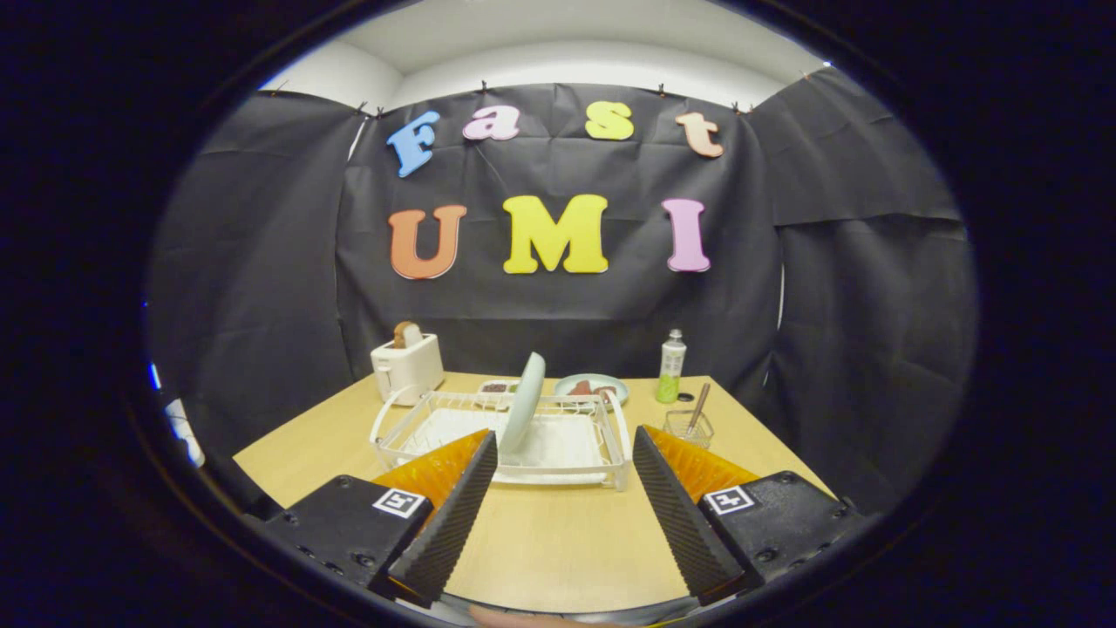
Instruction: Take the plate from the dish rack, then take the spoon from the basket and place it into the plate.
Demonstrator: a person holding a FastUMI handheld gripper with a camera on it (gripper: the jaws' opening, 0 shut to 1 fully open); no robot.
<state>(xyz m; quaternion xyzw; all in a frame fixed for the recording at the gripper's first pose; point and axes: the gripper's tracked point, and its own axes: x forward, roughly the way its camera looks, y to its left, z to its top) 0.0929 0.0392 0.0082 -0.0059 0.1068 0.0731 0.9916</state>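
Observation:
A pale green plate (524, 402) stands on edge in the white wire dish rack (610, 436), just beyond my fingers. A brown-handled spoon (697, 408) leans in a small wire basket (688, 428) to the right of the rack, past my right finger. My gripper (565, 442) is open, its fingers spread wide over the wooden table (540, 541) with nothing between them. The rack's near edge lies just ahead of the fingertips.
A white toaster (407, 367) with a slice of bread stands behind the rack on the left. A second plate (591, 385) with food and a small dish (495, 386) sit behind the rack. A bottle (670, 365) with green contents stands behind the basket.

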